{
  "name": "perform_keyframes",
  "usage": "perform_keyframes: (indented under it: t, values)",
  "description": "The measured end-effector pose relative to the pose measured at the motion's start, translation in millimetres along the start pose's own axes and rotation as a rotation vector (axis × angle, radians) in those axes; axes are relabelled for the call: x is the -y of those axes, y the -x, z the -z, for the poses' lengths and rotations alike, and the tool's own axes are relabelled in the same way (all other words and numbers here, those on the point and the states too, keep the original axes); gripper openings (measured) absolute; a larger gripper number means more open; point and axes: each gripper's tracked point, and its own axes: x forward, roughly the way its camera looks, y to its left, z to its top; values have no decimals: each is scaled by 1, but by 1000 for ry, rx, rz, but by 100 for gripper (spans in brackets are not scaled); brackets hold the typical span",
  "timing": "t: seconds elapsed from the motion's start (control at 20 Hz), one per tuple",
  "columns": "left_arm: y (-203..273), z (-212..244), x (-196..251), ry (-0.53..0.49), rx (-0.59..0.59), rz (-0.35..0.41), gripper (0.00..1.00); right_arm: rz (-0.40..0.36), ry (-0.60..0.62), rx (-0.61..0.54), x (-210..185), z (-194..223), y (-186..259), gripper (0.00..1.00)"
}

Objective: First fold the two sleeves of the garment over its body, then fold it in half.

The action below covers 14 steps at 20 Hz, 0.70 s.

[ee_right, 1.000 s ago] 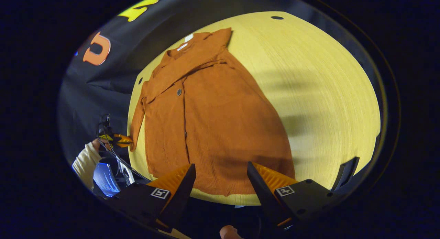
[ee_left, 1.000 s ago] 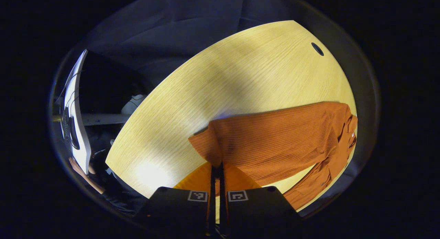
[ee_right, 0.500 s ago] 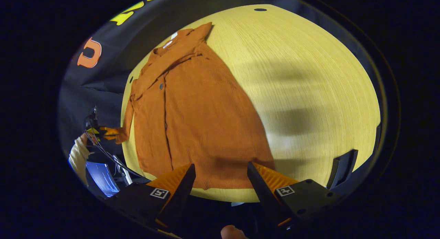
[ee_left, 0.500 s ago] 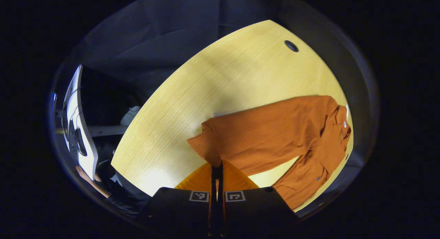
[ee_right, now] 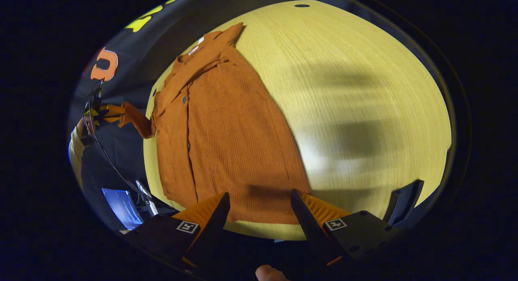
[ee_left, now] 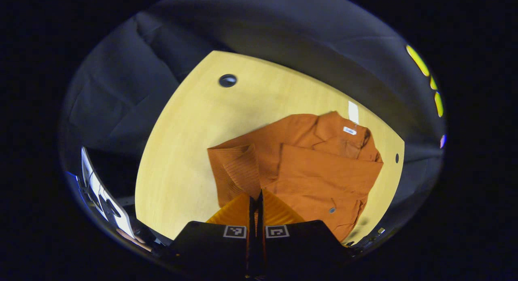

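Observation:
A rust-orange button-up garment (ee_right: 222, 131) lies flat on the pale wooden table (ee_right: 356, 91), collar at the far end. In the right gripper view, my right gripper (ee_right: 259, 197) stands open over the hem at the near table edge, holding nothing. At the far left of that view my left gripper (ee_right: 101, 112) holds one sleeve (ee_right: 135, 119), lifted off the table beside the garment. In the left gripper view, my left gripper (ee_left: 255, 198) is shut on that sleeve's ribbed end (ee_left: 236, 172), with the garment's body (ee_left: 323, 172) and collar beyond it.
A person's hand and cream sleeve (ee_right: 75, 141) hold the left gripper, a cable hanging from it. A lit screen (ee_right: 121, 208) sits low at the left. The table has round holes (ee_left: 228, 80) (ee_right: 301, 5). A dark upright piece (ee_right: 404, 200) stands at the near right edge.
My left gripper has raised the sleeve off the table edge and swung round to face the garment's collar end. My right gripper stays open by the hem.

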Motion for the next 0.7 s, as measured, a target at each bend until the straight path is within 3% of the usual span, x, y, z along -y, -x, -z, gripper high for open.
perform_keyframes:
  t: [0.15,0.35,0.5,0.55,0.6,0.7]
  values:
    - [-12,6,83,-68,-25,67,3,-23,-44,31,7,-12,8,96]
    - [-40,34,161,-247,-105,54,3,-49,-99,54,22,-15,15,96]
    - [-62,48,222,-322,-133,57,3,-65,-138,68,29,-13,19,96]
    - [-70,54,245,-341,-143,70,3,-63,-141,73,31,-12,21,92]
    - [-81,62,260,-366,-157,73,3,-57,-139,79,34,-11,22,96]
    - [-97,79,277,-409,-215,74,3,-49,-132,94,37,-11,26,96]
